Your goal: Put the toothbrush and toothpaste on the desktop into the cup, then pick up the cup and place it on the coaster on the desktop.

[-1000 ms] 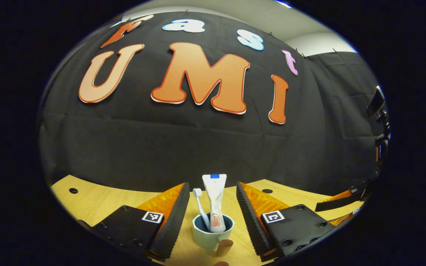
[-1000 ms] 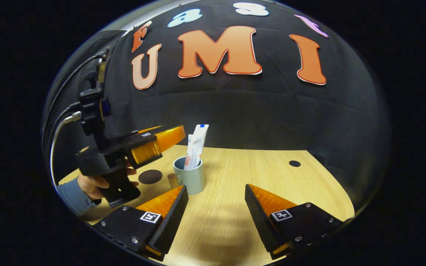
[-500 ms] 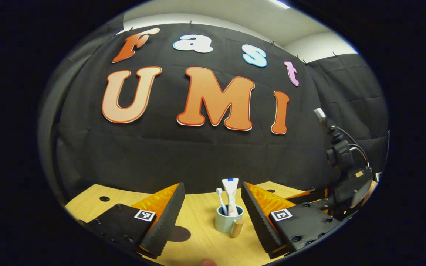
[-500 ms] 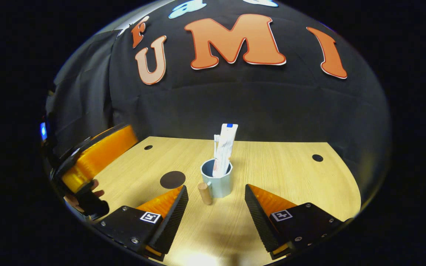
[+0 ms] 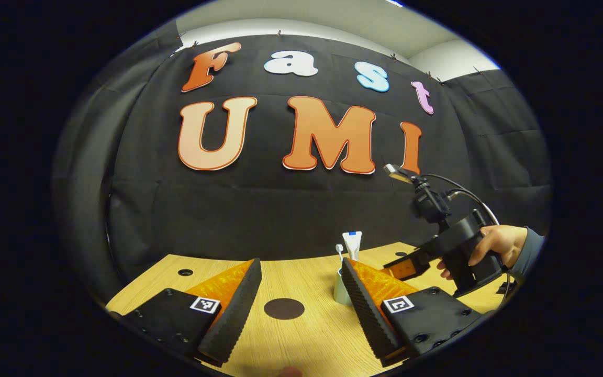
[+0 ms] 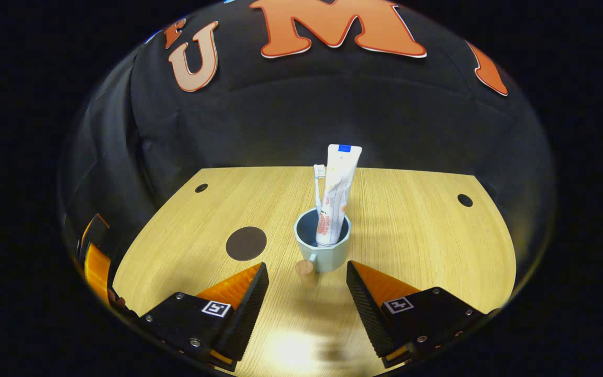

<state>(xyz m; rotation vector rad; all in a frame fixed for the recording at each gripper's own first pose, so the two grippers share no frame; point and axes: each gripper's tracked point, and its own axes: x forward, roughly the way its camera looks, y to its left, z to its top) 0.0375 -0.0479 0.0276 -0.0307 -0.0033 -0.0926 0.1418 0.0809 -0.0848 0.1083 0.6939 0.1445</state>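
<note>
Right claw (image 6: 306, 277): spread, empty, poised just short of the cup (image 6: 323, 246) with its handle facing in. Left claw (image 5: 299, 290): spread, empty. Toothbrush (image 6: 319, 186) and toothpaste (image 6: 336, 193): upright in cup, done. Coaster (image 6: 246, 243): bare on the bench (image 6: 427, 235), beside the cup. Remaining, by my reckoning: grasp and transfer.
</note>
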